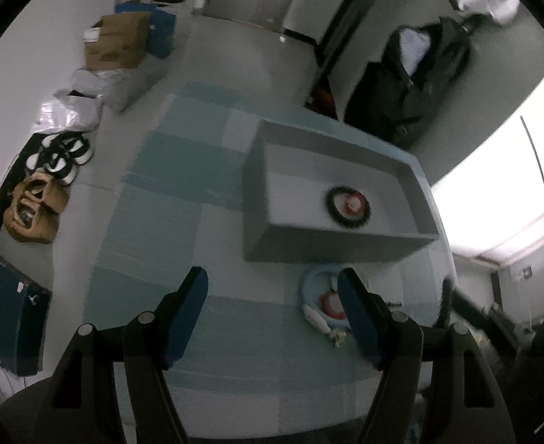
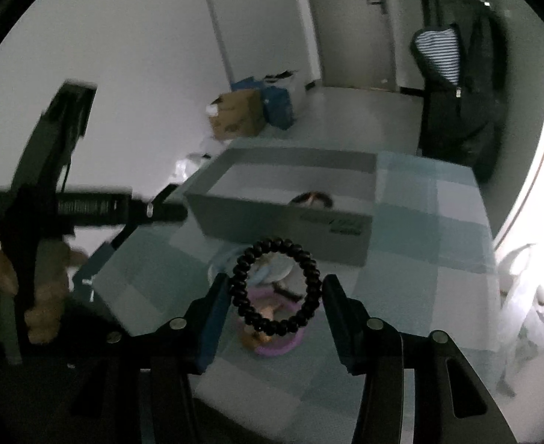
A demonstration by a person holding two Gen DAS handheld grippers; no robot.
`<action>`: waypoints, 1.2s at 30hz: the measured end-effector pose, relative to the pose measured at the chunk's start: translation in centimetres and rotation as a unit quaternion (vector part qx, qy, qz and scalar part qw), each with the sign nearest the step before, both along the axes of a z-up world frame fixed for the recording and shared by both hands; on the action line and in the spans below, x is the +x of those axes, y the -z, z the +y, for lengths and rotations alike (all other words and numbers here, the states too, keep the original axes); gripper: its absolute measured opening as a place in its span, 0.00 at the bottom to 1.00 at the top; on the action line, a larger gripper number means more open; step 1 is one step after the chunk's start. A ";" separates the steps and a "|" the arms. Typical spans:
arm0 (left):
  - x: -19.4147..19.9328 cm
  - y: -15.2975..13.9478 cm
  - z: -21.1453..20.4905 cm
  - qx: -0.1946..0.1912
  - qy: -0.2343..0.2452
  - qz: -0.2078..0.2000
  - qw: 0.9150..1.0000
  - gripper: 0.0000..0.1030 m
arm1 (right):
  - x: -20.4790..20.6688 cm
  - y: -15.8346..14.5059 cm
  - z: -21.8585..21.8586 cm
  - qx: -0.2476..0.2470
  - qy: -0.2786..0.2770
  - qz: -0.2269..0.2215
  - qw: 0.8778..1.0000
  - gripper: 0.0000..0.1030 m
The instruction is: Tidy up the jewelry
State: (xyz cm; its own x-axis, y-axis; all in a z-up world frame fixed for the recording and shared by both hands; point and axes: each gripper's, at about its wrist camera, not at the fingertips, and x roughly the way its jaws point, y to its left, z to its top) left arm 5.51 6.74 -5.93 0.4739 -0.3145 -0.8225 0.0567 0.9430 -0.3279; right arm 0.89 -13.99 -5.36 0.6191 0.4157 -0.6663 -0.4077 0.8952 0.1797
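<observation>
A grey cardboard box (image 1: 268, 188) stands on a table with a blue-green checked cloth (image 1: 168, 199). A black beaded bracelet with a red piece inside it (image 1: 347, 207) lies in the box. My left gripper (image 1: 272, 288) is open and empty, above the cloth in front of the box; a light blue ring and a red-and-white piece (image 1: 325, 305) lie by its right finger. My right gripper (image 2: 275, 290) is shut on a black beaded bracelet (image 2: 277, 288), held upright above a purple ring (image 2: 277, 347) and more jewelry. The box shows beyond it in the right wrist view (image 2: 283, 218).
The other hand-held gripper (image 2: 50, 207) is at the left in the right wrist view. On the floor beyond the table are a cardboard carton (image 1: 118, 40), shoes (image 1: 61, 155), a brown bag (image 1: 33, 209) and a blue shoebox (image 1: 2, 307). Dark clothes (image 1: 412, 85) hang at the right.
</observation>
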 end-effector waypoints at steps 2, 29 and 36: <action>0.0 0.3 -0.7 0.003 0.019 0.007 1.000 0.67 | 0.3 -0.5 -0.6 0.010 0.012 -0.002 1.000 0.48; 0.9 2.2 -5.9 0.064 0.135 0.025 0.988 0.65 | 2.5 -1.9 -4.4 0.078 0.045 0.010 0.996 0.48; 0.8 2.7 -7.5 0.104 0.149 0.010 0.983 0.55 | 2.6 -2.0 -4.4 0.082 0.045 0.008 0.996 0.48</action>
State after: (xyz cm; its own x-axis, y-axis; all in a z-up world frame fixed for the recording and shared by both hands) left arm 6.35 -0.71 -8.62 0.3689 -0.2620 -0.8918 0.3366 0.9320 -0.1345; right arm 3.54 -18.40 -3.34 0.6484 0.4632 -0.6042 -0.3226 0.8860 0.3331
